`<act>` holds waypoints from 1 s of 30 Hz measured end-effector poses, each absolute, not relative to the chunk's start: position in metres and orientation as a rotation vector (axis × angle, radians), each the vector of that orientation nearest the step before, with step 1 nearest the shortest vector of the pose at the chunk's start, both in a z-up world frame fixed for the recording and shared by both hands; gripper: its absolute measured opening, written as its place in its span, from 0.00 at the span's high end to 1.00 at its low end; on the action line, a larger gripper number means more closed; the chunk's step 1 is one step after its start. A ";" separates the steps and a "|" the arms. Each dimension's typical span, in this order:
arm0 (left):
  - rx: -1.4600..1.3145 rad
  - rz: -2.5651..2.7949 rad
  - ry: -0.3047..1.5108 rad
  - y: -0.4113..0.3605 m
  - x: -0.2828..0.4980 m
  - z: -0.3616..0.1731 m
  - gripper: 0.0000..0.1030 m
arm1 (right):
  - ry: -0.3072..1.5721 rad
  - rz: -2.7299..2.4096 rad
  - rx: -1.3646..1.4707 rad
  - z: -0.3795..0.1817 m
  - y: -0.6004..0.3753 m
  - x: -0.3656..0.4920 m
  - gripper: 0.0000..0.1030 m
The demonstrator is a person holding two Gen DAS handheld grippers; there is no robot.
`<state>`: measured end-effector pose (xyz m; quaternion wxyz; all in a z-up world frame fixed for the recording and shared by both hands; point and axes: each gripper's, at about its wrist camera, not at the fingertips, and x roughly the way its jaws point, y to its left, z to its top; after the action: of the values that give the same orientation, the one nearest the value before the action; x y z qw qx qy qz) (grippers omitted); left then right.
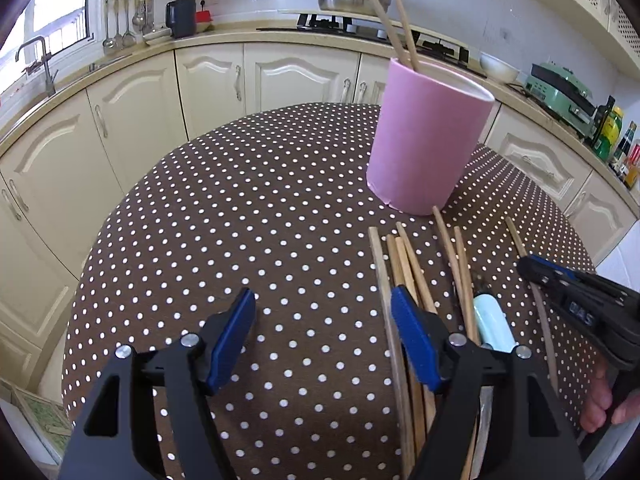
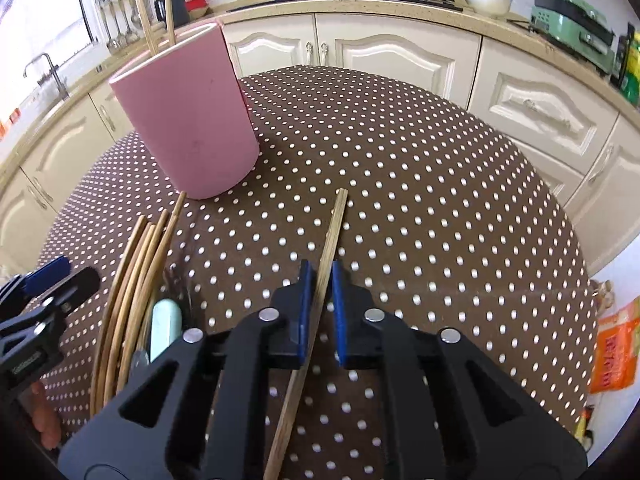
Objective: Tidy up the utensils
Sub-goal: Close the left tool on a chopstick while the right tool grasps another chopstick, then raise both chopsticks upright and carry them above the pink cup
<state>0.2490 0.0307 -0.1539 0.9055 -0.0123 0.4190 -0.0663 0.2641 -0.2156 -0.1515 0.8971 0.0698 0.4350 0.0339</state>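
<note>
While left gripper (image 1: 322, 340) gapes, right gripper (image 2: 320, 304) pinches a chopstick (image 2: 334, 232).

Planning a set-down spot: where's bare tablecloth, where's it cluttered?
Free: cloth left of the pink cup and ahead of the left gripper; also right of the held chopstick. Crowded: the loose chopsticks and mint-handled utensil below the cup.

Cup (image 1: 426, 140) on table (image 1: 240, 220), two chopsticks (image 1: 394, 12) inside; loose chopsticks (image 1: 408, 272) just before it
</note>
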 end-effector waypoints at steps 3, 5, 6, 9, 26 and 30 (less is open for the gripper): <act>0.003 -0.128 0.884 0.024 0.255 -0.157 0.33 | 0.897 0.088 0.175 -0.152 -0.218 0.256 0.91; 0.019 -0.120 0.899 0.020 0.261 -0.160 0.32 | 0.896 0.098 0.196 -0.153 -0.220 0.253 0.91; 0.017 -0.124 0.903 0.018 0.262 -0.160 0.32 | 0.895 0.102 0.205 -0.153 -0.222 0.253 0.91; 0.067 -0.084 0.919 0.010 0.268 -0.163 0.31 | 0.890 0.108 0.232 -0.154 -0.225 0.253 0.91; 0.029 -0.074 0.907 0.007 0.290 -0.158 0.94 | 0.915 0.164 0.363 -0.153 -0.245 0.260 0.94; -0.034 -0.093 0.877 0.023 0.281 -0.146 0.95 | 0.899 0.112 0.369 -0.146 -0.256 0.258 0.94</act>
<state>0.2806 0.0230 -0.1459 0.9042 -0.0165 0.4244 -0.0450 0.2581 -0.2556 -0.1463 0.8829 0.1771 0.4316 0.0538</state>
